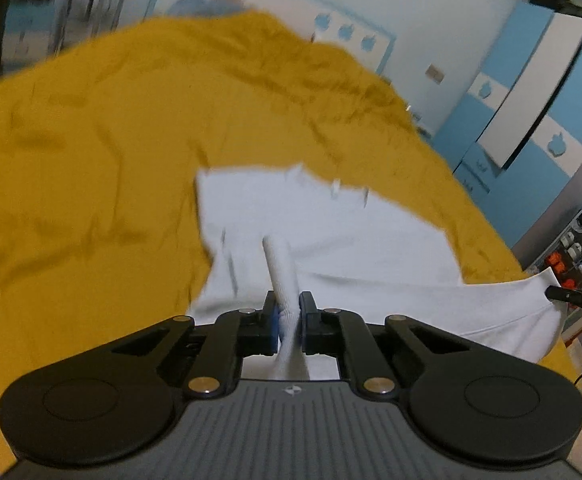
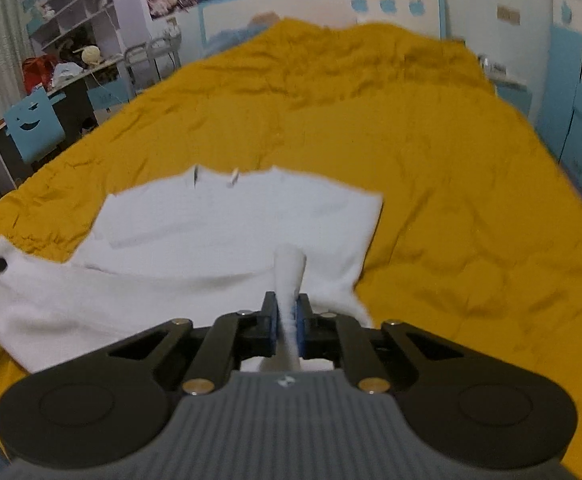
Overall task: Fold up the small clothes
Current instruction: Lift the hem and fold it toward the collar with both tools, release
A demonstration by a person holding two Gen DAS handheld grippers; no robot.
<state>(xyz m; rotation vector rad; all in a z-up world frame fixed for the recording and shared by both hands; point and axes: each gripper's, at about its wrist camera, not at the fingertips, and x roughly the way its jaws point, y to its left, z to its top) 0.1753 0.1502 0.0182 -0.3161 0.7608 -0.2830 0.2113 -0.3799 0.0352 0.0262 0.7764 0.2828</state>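
Pinching thin folds of the shirt [image 2: 219, 232], your left gripper [image 1: 289, 320] and right gripper [image 2: 287, 320] are closed tight; uneven lifting can slip one corner free.

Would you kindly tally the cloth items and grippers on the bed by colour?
White garment: 1
Yellow bedspread: 1
Black grippers: 2, left gripper and right gripper, each shut on the garment
Total: 4

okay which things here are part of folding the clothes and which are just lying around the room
Part of the job:
white garment, pinched in both grippers
left gripper, jaws shut on it
right gripper, jaws shut on it
yellow bedspread, the folding surface

Just lying about:
blue chair
cluttered desk
shelves
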